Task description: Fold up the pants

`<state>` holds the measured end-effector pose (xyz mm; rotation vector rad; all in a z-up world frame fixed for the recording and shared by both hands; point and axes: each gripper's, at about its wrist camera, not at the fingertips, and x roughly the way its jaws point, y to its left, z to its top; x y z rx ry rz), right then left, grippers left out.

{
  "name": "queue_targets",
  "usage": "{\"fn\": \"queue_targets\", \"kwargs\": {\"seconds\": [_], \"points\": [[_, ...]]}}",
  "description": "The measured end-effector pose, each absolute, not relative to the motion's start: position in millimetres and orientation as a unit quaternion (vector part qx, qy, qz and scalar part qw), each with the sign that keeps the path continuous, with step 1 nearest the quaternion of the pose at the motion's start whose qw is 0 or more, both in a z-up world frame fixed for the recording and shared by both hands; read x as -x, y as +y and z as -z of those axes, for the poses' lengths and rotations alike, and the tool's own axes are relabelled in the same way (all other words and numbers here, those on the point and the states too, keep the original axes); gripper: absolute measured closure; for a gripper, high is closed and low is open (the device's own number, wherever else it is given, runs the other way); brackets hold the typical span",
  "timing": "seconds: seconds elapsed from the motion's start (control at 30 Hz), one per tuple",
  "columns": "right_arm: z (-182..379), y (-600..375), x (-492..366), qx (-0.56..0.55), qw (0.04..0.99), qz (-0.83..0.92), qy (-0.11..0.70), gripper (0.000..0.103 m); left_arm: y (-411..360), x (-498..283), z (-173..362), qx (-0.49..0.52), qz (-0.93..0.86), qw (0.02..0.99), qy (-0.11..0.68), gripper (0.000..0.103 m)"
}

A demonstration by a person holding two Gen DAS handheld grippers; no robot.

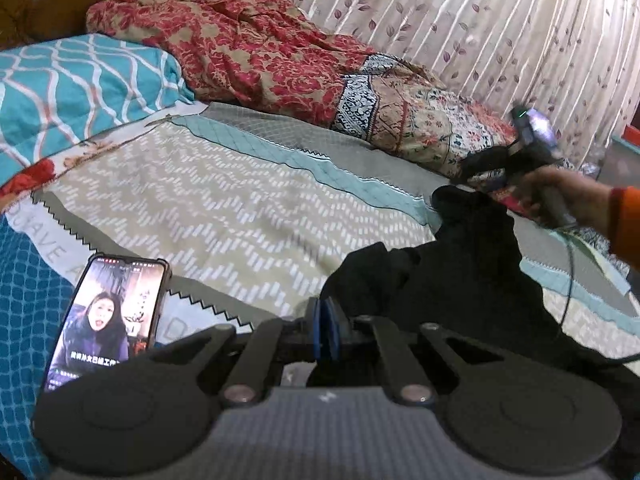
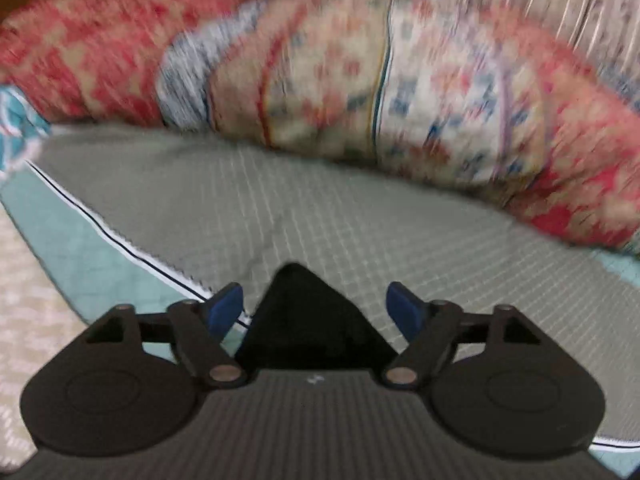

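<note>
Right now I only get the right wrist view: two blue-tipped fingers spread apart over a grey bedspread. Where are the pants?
Observer: The black pants lie in a bunched heap on the bedspread, with one end reaching toward your right gripper.
Operator: Is the other hand doing anything?
Observer: The left gripper is shut. Its blue pads are pressed together at the near edge of the pants, and it seems to be pinching the cloth.
Operator: Anything else on the bed?
Observer: A phone lies to the left of that gripper, with its screen lit.
</note>
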<state>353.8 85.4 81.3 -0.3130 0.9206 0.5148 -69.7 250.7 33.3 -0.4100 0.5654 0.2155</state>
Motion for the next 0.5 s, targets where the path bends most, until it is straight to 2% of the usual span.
{"fn": "queue_targets", "kwargs": {"seconds": [0.03,0.07,0.1,0.13,0.2,0.3,0.4,0.43,0.5], "points": [[-70,89,-361,0.163,0.848,-0.235,0.447,0.022,251,70,-33,0.199,-0.105,0.935,0.275,0.098],[-60,92,-365,0.178,0.846,-0.223,0.45,0.028,250,70,-34,0.195,-0.106,0.936,0.275,0.098],[-51,92,-367,0.188,0.84,-0.216,0.46,0.043,248,71,-35,0.189,-0.107,0.937,0.273,0.098],[-41,87,-369,0.187,0.83,-0.216,0.48,0.082,246,71,-37,0.182,-0.107,0.939,0.27,0.098],[-47,70,-365,0.147,0.842,-0.213,0.473,0.085,242,71,-44,0.168,-0.1,0.946,0.259,0.099],[-95,8,-362,0.04,0.897,-0.163,0.409,0.086,236,65,-59,0.152,-0.086,0.957,0.23,0.099],[-153,-96,-349,-0.107,0.937,-0.077,0.324,0.09,232,48,-76,0.155,-0.067,0.965,0.199,0.099],[-174,-137,-336,-0.147,0.945,-0.04,0.29,0.096,230,40,-81,0.155,-0.058,0.968,0.188,0.099],[-201,-199,-309,-0.184,0.95,0.009,0.254,0.097,223,21,-91,0.147,-0.044,0.973,0.17,0.099]]}}
